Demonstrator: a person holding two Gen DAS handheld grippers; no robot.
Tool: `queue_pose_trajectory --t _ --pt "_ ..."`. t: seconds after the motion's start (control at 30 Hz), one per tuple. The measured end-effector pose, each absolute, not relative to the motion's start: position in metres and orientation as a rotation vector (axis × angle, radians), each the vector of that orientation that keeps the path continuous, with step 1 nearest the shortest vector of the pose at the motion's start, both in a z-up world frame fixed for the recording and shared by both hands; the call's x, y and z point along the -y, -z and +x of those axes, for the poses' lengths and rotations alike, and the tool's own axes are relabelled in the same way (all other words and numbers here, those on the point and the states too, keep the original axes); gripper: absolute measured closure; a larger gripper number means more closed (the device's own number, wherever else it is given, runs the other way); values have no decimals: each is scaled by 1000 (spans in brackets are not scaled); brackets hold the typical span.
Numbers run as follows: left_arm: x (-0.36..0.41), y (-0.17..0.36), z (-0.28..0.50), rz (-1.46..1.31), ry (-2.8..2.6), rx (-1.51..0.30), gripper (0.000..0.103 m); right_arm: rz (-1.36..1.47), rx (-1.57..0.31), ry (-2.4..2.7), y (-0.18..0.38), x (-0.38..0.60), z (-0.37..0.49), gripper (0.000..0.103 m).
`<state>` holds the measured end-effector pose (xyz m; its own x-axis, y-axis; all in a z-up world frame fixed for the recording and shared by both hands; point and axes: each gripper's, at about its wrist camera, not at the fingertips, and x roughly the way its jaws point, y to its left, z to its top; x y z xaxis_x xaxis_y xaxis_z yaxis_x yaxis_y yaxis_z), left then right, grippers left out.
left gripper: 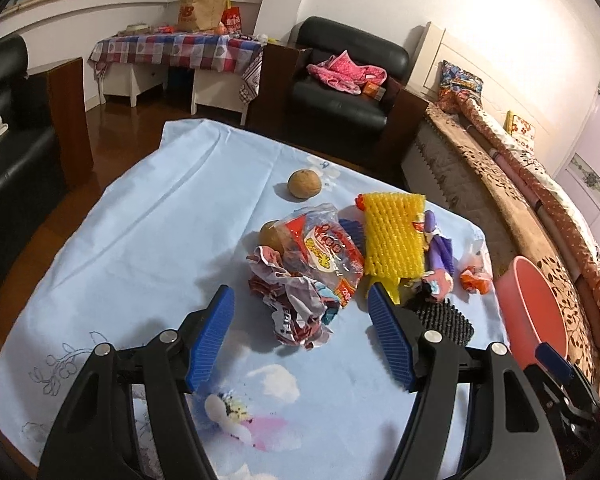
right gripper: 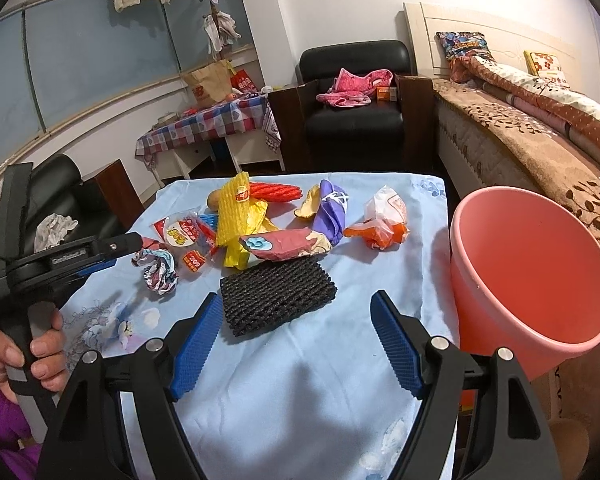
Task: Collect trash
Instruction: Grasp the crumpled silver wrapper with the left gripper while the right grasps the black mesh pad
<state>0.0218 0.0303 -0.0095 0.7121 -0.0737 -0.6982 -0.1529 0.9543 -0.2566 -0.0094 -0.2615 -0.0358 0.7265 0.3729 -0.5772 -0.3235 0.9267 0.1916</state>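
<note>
Two grippers, both w/ jaws spread, empty. Left gripper point(left gripper: 300, 316) sits just short of crumpled wrapper point(left gripper: 296, 304), straight ahead on worktop. Right gripper point(right gripper: 296, 320) faces black foam net point(right gripper: 276, 294), long axis crosswise; pink bucket point(right gripper: 540, 240) to its right.
</note>
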Motion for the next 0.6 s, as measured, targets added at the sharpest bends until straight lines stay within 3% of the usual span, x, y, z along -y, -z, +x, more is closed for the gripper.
queue_pose_trajectory --t 0.23,0.33,0.6 --pt "-33 23 30 -338 -11 -815 83 80 -674 -384 39 261 -3 28" --pt "-33 22 28 -340 1 -804 90 73 -675 -387 40 258 -1 28" --pt "-37 11 13 -330 24 -751 92 50 -685 -417 40 247 15 28"
